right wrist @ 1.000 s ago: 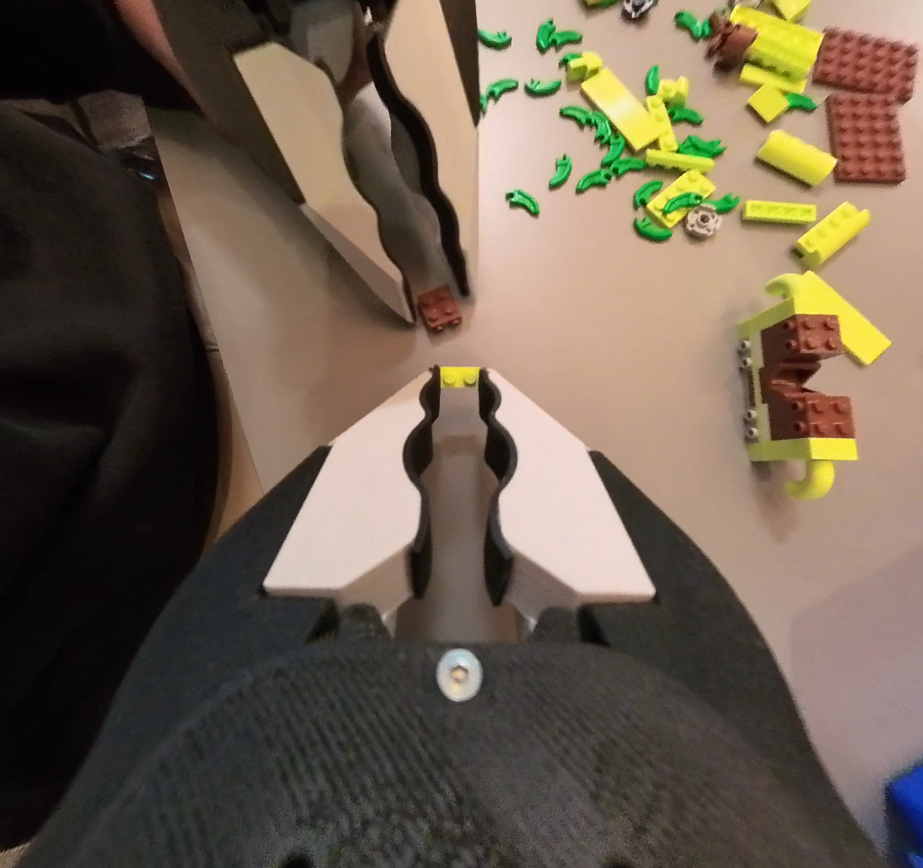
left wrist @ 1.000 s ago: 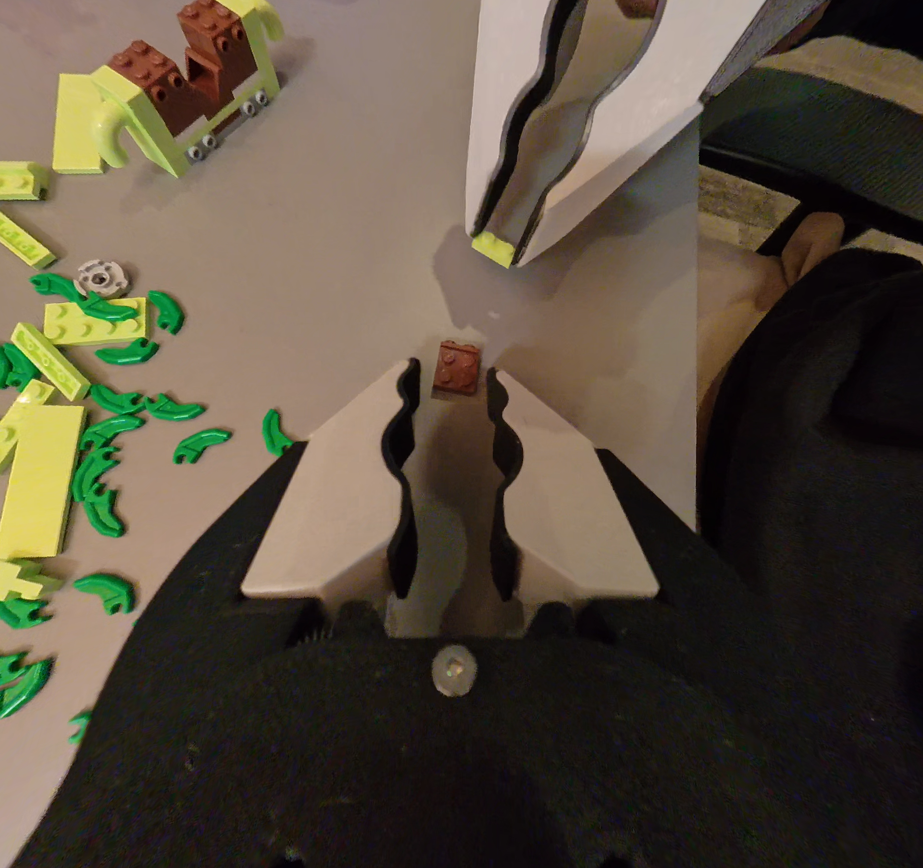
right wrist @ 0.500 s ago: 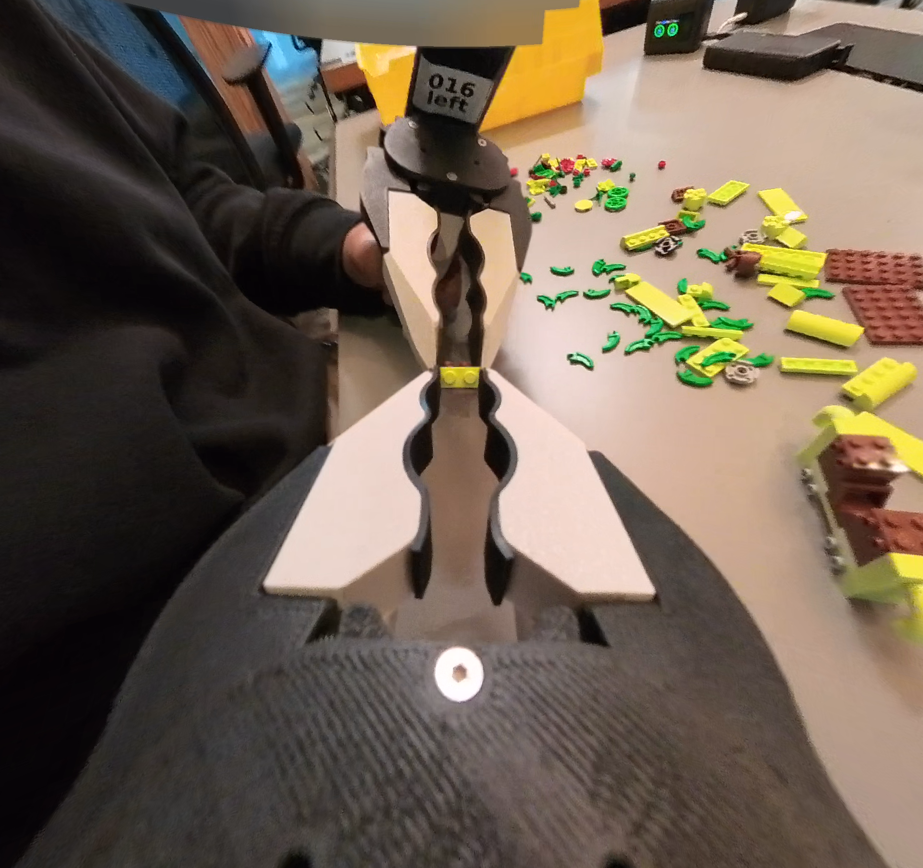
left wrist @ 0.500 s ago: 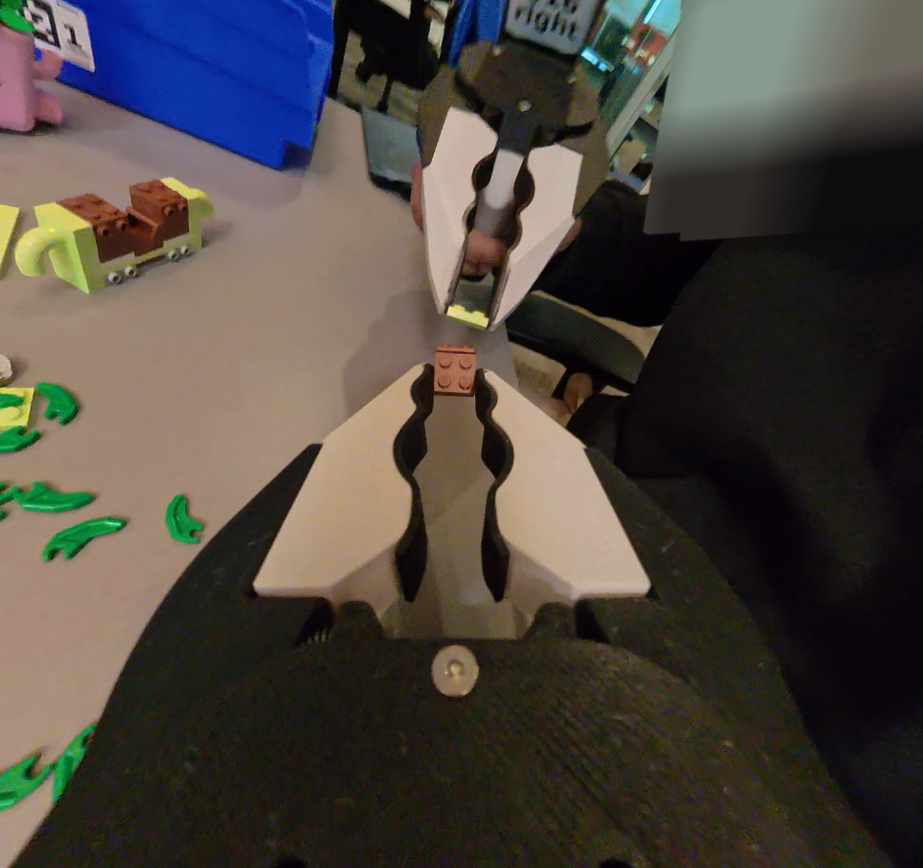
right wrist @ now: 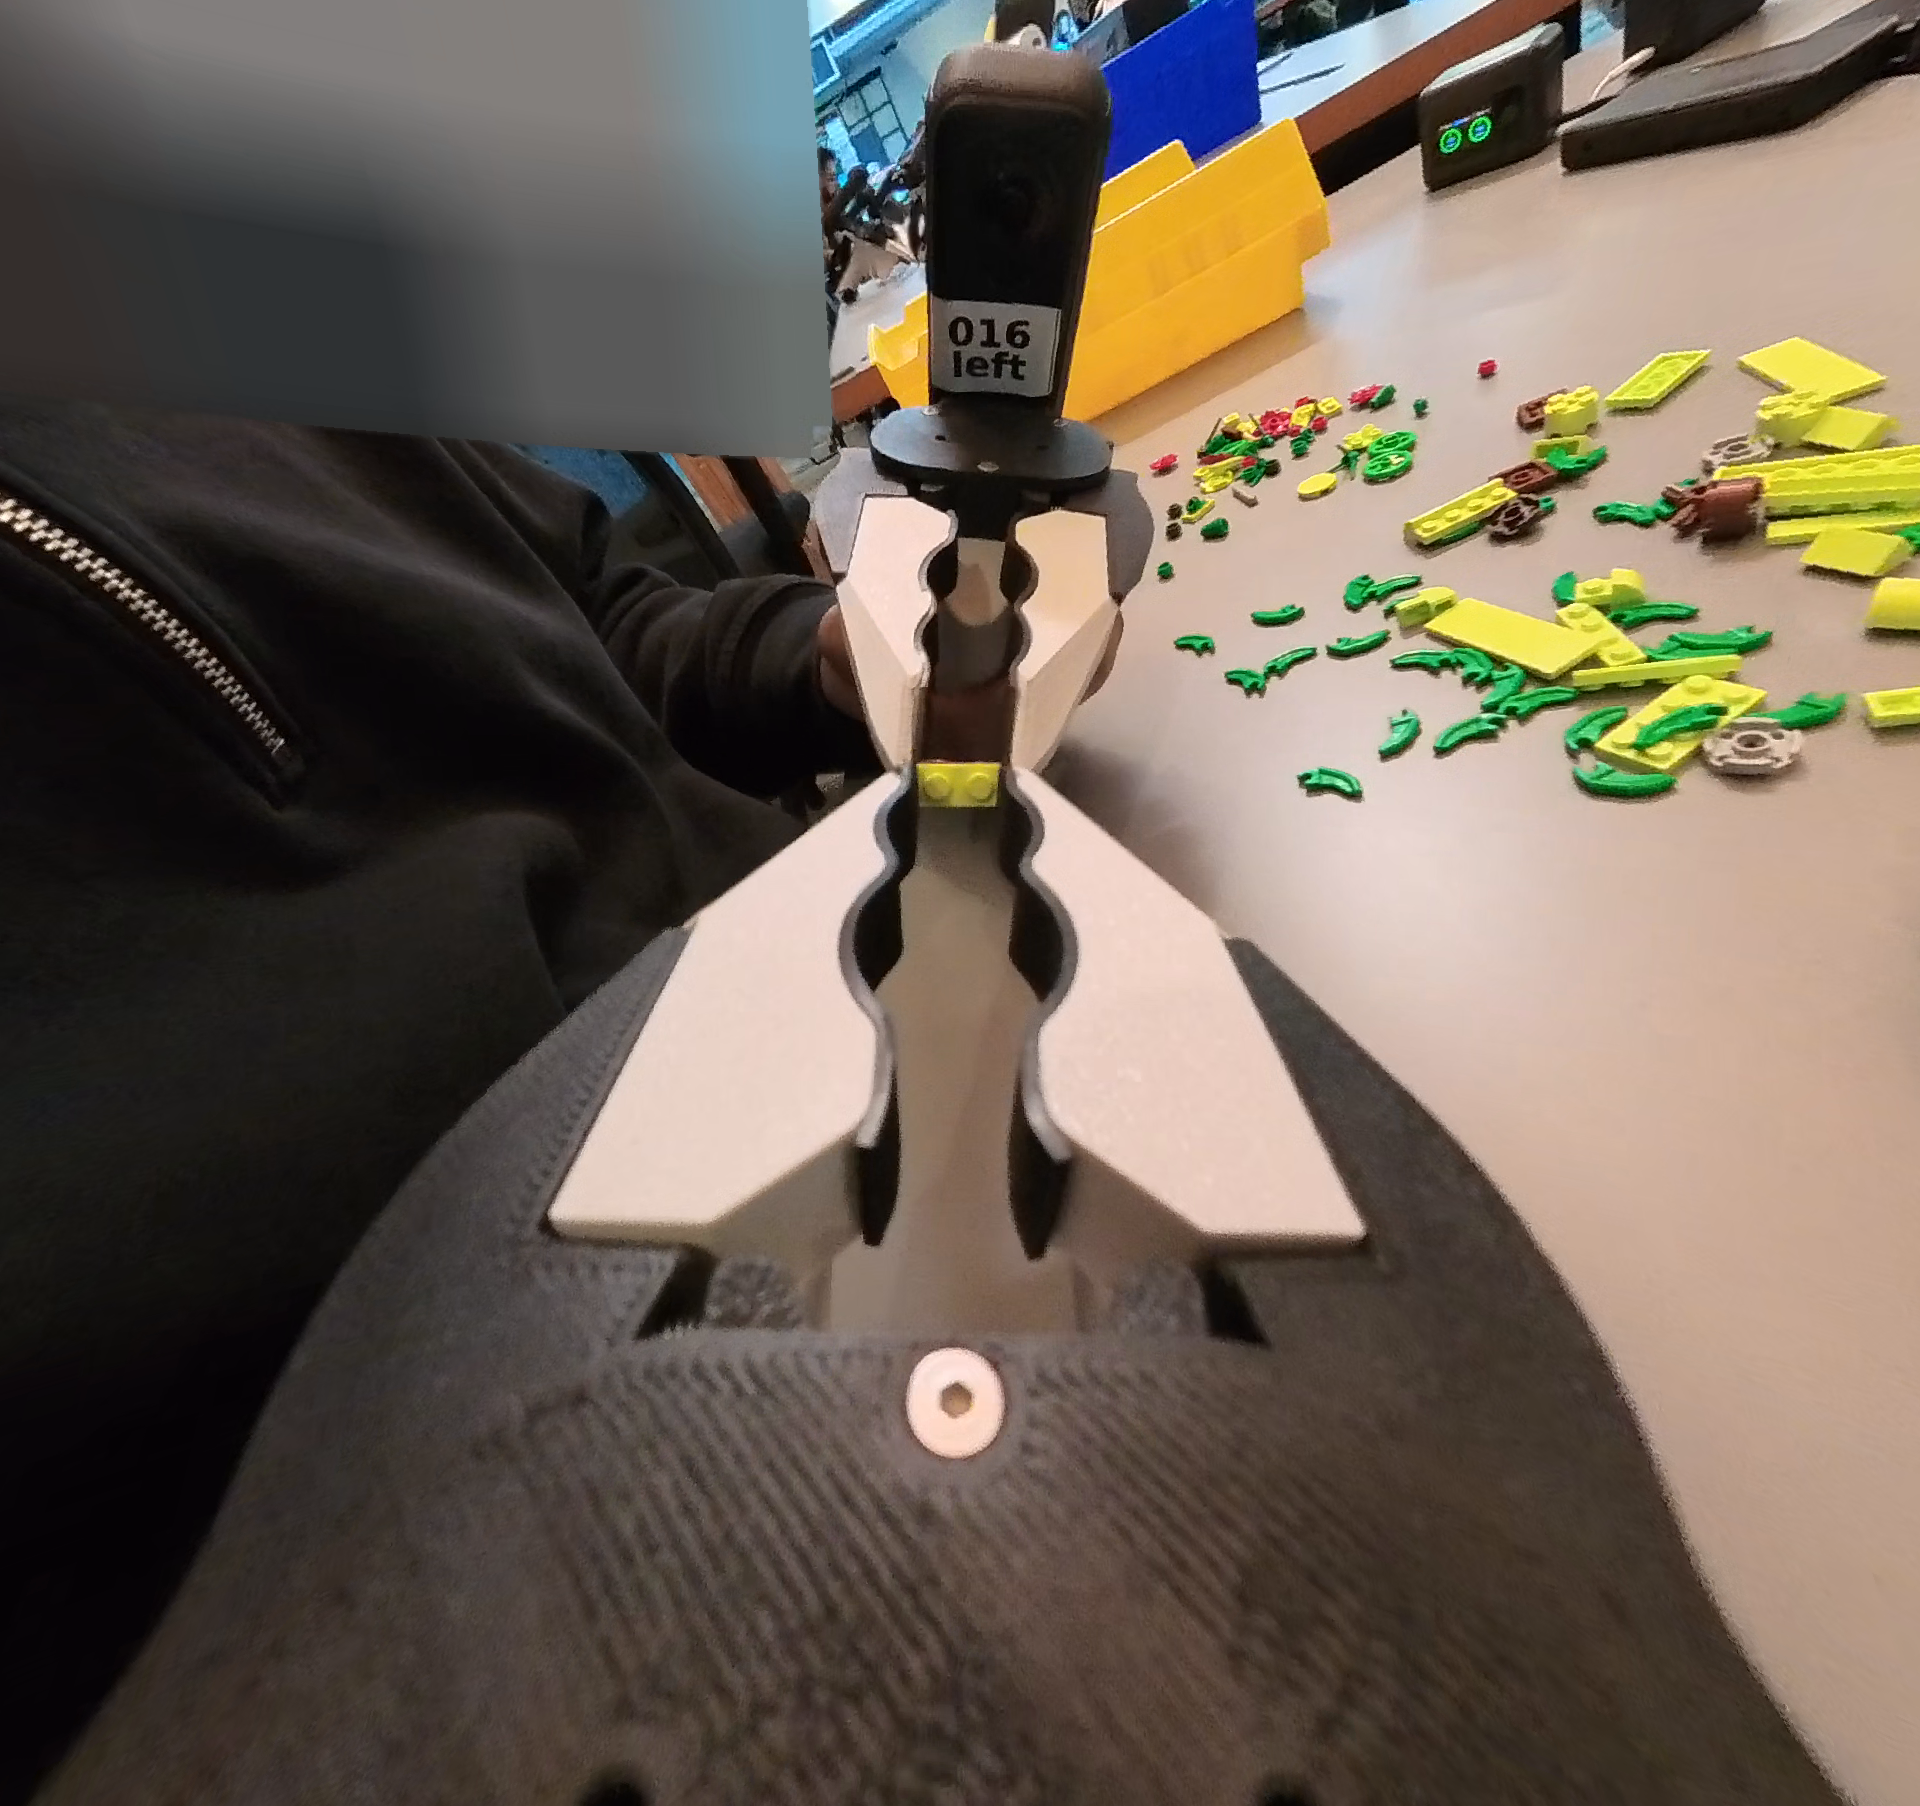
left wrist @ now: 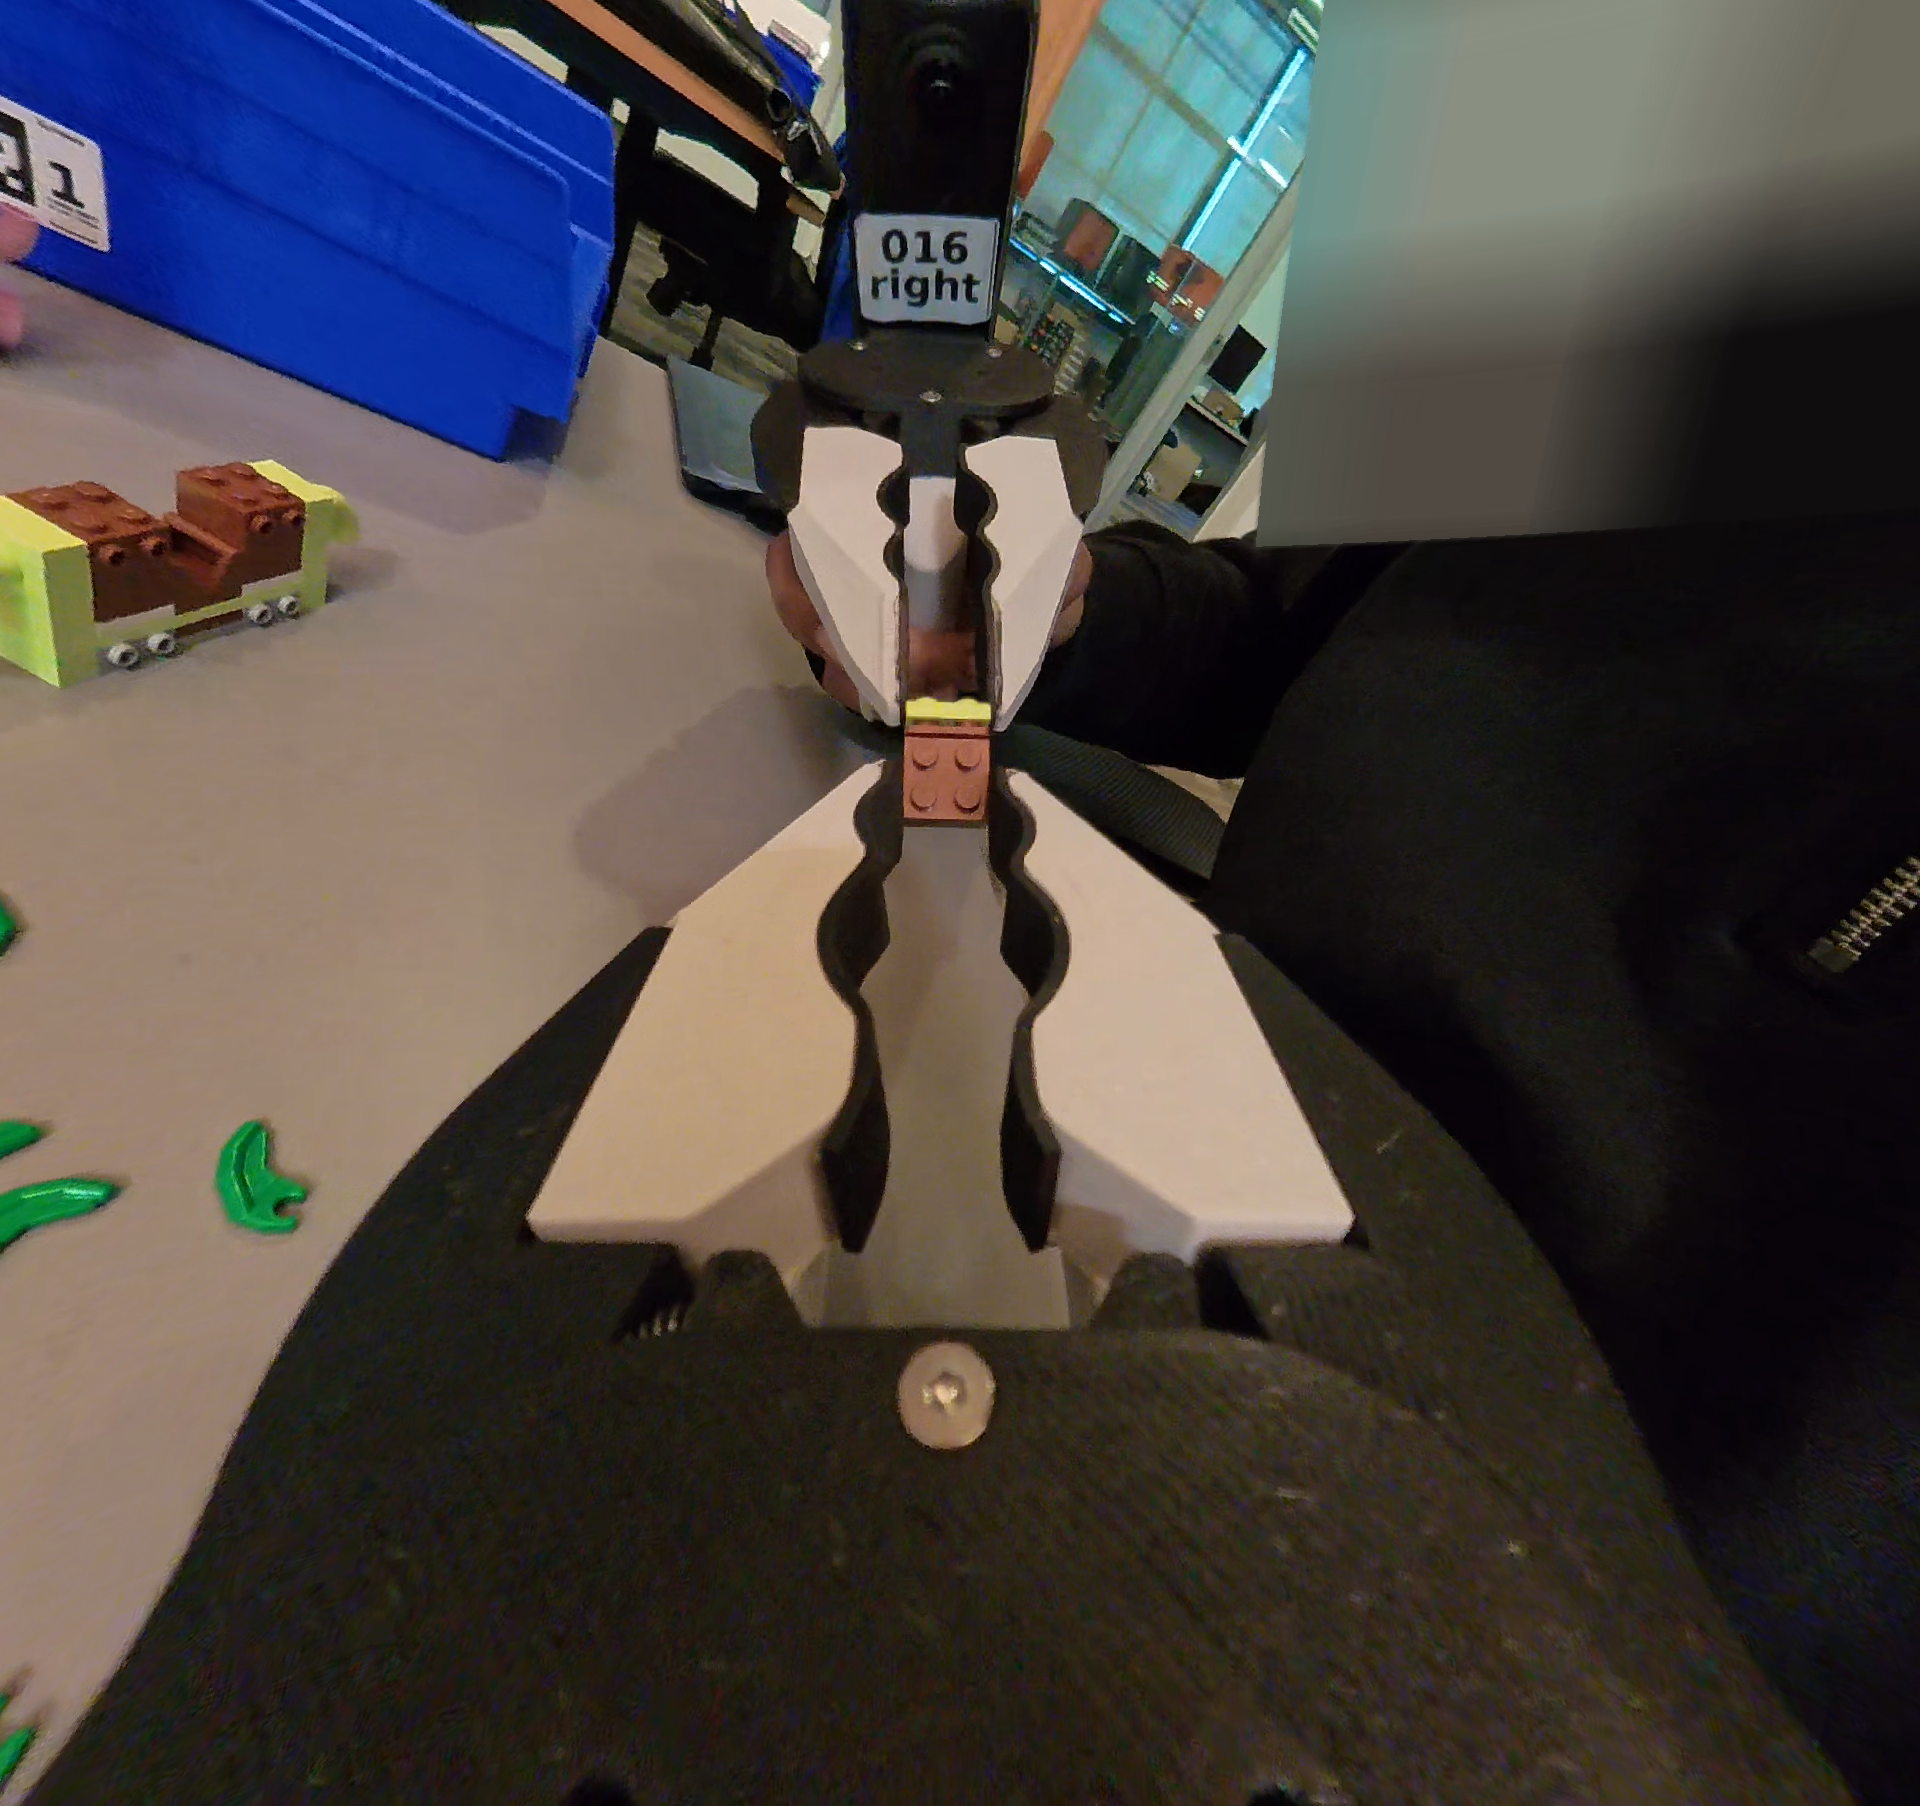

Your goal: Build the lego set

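Observation:
My left gripper (left wrist: pixel 943 792) is shut on a small brown brick (left wrist: pixel 944 780), studs facing the camera. My right gripper (right wrist: pixel 958 788) is shut on a small lime plate (right wrist: pixel 958 783). The two grippers face each other tip to tip above the table's near edge. The lime plate (left wrist: pixel 944 713) sits right against the far edge of the brown brick; whether they are joined I cannot tell. The brown brick (right wrist: pixel 961 722) shows behind the plate in the right wrist view. A part-built lime and brown model (left wrist: pixel 166 561) stands on the table at the left.
Loose green leaf pieces (left wrist: pixel 255 1180), lime plates (right wrist: pixel 1507 636) and a grey round piece (right wrist: pixel 1754 746) lie scattered on the grey table (right wrist: pixel 1455 925). A blue bin (left wrist: pixel 312 198) and a yellow bin (right wrist: pixel 1195 270) stand at the back. A person in black (left wrist: pixel 1558 925) sits close by. Left and right tips are no more than a few centimetres apart. The grey round piece (right wrist: pixel 1754 746) is about equally far from each gripper, around 15 centimetres.
Both grippers have risen from the table and levelled out. They have closed the gap between them, bringing the lime plate up against the brown brick.

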